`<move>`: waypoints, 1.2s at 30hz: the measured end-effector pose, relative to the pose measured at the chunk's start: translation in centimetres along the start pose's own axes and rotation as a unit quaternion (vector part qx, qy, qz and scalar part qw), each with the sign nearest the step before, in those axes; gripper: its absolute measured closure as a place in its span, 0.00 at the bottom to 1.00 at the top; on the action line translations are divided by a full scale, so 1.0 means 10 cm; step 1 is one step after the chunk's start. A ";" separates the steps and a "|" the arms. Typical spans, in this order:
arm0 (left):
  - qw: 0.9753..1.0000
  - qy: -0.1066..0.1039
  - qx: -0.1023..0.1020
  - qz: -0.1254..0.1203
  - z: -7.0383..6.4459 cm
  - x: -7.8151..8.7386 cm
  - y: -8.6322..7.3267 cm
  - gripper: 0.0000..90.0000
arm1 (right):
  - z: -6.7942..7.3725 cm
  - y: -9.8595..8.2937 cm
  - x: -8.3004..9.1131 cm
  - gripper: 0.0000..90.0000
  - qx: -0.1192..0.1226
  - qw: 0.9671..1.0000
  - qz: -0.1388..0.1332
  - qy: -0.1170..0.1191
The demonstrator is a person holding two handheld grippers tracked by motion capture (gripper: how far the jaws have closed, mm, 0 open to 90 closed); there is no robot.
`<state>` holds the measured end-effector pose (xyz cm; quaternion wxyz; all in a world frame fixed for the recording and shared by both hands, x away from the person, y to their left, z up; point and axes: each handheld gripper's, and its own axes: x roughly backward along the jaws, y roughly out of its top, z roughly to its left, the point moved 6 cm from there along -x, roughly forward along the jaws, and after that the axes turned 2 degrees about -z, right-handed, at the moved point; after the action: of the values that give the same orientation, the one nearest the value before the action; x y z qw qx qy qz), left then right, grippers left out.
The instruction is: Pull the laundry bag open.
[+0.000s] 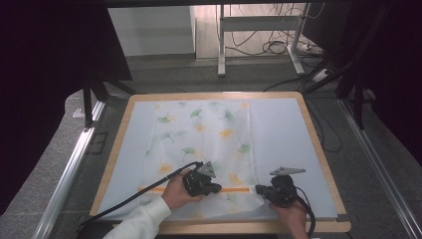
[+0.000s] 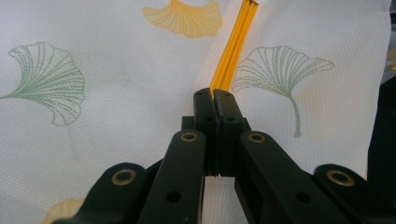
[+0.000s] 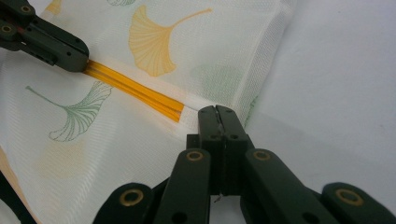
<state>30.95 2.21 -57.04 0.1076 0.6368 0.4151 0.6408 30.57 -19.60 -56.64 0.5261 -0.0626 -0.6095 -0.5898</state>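
High view: mesh ginkgo-print pouch [image 1: 201, 149], light, limp, slippery, lying mid-table; left gripper [image 1: 215, 187] clamped on orange zip strip [image 1: 234, 189], right gripper [image 1: 259, 189] pinching its 3 o'clock corner—grip hems, not mesh.

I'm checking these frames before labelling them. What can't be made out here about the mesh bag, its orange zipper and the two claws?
- Zipper slider: hidden in the left gripper view, where the shut left claw covers the orange zipper.
- Bag edge in the right claw: the jaws cover the pinched spot of the mesh bag.
- Bag's near edge: in the high view, the hands and grippers hide it.
- Bag contents: none can be made out.
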 end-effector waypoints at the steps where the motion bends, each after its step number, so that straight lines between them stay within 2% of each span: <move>1: 1.000 0.000 -0.002 0.001 0.00 0.00 0.00 1.00 | 0.00 0.00 0.00 1.00 0.000 1.000 0.000 0.000; 7: 1.000 0.002 -0.005 0.003 0.01 0.03 -0.03 1.00 | 0.00 0.00 0.00 1.00 -0.002 1.000 -0.002 0.000; 8: 1.000 0.000 0.001 -0.001 0.00 0.03 -0.03 1.00 | 0.00 0.00 0.00 1.00 -0.002 1.000 -0.002 0.000; 15: 1.000 -0.002 0.005 -0.004 0.01 0.02 -0.04 1.00 | 0.01 0.00 0.00 1.00 0.000 1.000 0.000 -0.003; 19: 1.000 -0.002 0.001 -0.008 0.02 -0.01 -0.03 1.00 | 0.05 0.03 0.02 1.00 0.013 1.000 0.003 -0.011; 25: 1.000 -0.007 0.005 -0.011 0.03 -0.02 -0.02 1.00 | 0.13 0.15 0.10 0.99 0.013 1.000 -0.027 0.008; 31: 1.000 -0.008 0.009 -0.013 0.03 -0.04 0.01 1.00 | 0.21 0.19 -0.01 0.99 0.020 1.000 -0.009 0.018; 34: 1.000 -0.006 0.008 -0.015 0.03 -0.06 0.02 1.00 | 0.21 0.16 -0.08 0.99 0.018 1.000 0.007 0.017; 36: 1.000 -0.009 0.009 -0.019 0.04 -0.07 0.03 1.00 | 0.16 0.12 -0.10 0.99 0.017 1.000 0.021 0.005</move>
<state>31.52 1.69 -57.40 0.1171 0.6355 0.4319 0.6292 30.97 -17.41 -56.17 0.5424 -0.0639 -0.6155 -0.5682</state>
